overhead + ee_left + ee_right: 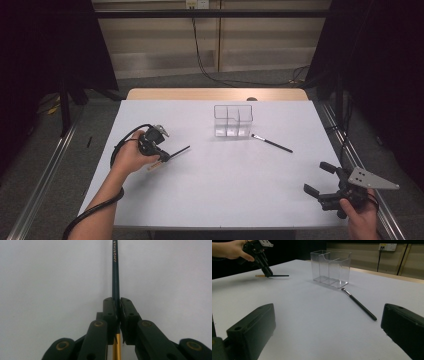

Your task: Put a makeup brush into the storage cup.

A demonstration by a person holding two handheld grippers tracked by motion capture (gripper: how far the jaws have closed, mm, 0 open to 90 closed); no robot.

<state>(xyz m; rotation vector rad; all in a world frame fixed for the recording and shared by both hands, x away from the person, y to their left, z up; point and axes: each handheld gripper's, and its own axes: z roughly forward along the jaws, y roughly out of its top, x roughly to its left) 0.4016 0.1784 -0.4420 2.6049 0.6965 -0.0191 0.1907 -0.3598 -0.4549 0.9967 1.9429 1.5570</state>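
My left gripper (pixel 162 156) is shut on a thin brush (pixel 177 151) with a dark handle and a gold ferrule, held low over the left side of the white table. In the left gripper view the jaws pinch the handle (pixel 115 272), which runs straight ahead. A second dark brush (pixel 272 143) lies flat to the right of a clear plastic organizer (pixel 233 120) with three compartments. My right gripper (pixel 318 178) stands open near the front right corner, with nothing between its jaws. The right gripper view looks toward the organizer (pixel 331 268), the lying brush (pixel 359 304) and the left gripper (pixel 268 273).
The white table top (pixel 225 190) has a wooden strip along its far edge (pixel 215 94). Metal rails run along both sides on the floor. A black cable (pixel 95 210) trails from the left gripper past the forearm.
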